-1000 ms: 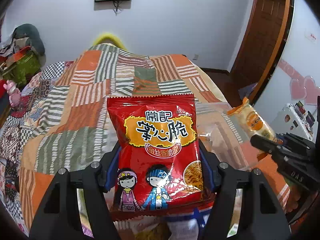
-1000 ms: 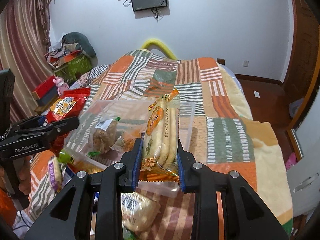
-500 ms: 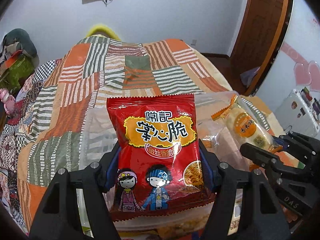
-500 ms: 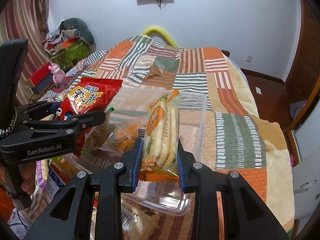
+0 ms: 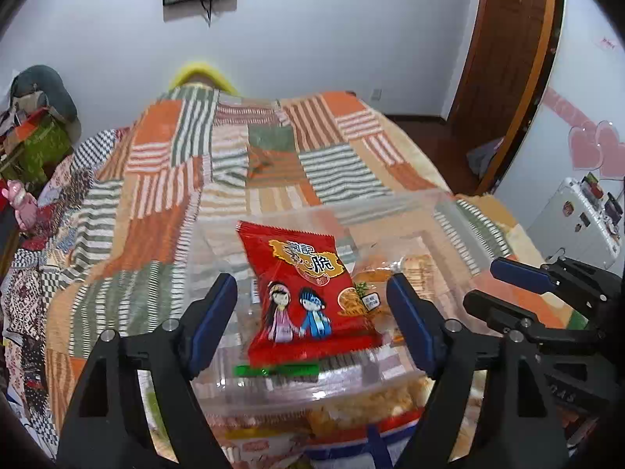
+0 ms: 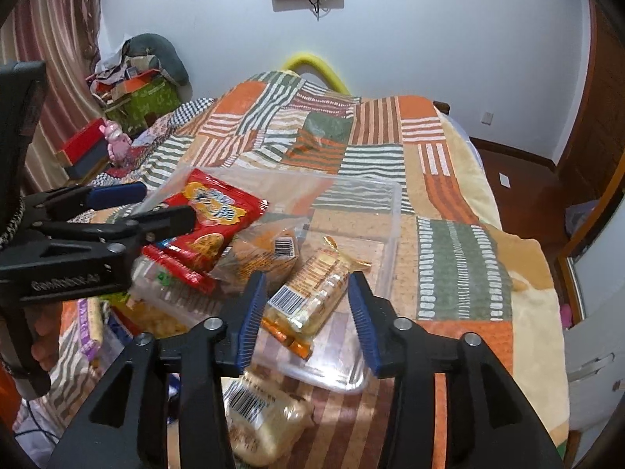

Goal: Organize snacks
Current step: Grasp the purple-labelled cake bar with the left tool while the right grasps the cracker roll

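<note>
Snacks sit in clear bin (image 6: 390, 211) on bed quilt (image 6: 461, 258). Red noodle bag (image 5: 308, 293) lies propped at bin's left, top edge pointing far. Cracker pack (image 6: 312, 297) lies diagonal, long axis near-left to far-right. Left gripper (image 5: 312, 324) and right gripper (image 6: 306, 316) both spread wide, holding nothing.

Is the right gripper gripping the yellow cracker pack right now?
No, the right gripper is open, and the yellow cracker pack lies released in the clear bin.
</note>
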{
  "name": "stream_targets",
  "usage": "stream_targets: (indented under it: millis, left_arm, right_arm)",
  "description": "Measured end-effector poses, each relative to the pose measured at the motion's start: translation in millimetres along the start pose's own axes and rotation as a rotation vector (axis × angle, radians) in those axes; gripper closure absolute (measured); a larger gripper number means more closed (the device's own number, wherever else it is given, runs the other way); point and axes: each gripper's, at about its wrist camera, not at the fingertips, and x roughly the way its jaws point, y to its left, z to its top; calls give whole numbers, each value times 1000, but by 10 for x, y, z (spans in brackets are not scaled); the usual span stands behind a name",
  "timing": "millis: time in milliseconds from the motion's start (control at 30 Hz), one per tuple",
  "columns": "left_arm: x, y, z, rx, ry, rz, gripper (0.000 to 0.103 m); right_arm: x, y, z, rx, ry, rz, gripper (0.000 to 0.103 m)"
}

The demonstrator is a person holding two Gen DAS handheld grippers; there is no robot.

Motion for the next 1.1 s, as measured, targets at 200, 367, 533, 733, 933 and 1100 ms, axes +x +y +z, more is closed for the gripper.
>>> stream_targets:
  millis: [200,367,533,733,933,1100]
  left_arm:
    - [-465,88,-91,8,-62,12,18]
    - [-779,229,-276,0,-78,37,14]
    - [-963,430,-544,-14,-60,73,13]
    - [-1046,679,-946,-67,-1,90,13]
    - [-901,904,-1350,-145,78,99,13]
    - [-634,1026,-1572,-204,156,90,13]
  right_arm:
    - [-257,15,-45,4,-33,14,51]
    - [-454,32,-171,13,-48,25,48]
    - [-557,81,-350,7,-35,20,47]
    - [-541,177,-583,3,18,32,45]
    - [-544,290,-724,42,59,80,45]
    - [-538,453,-799,54,66,118,45]
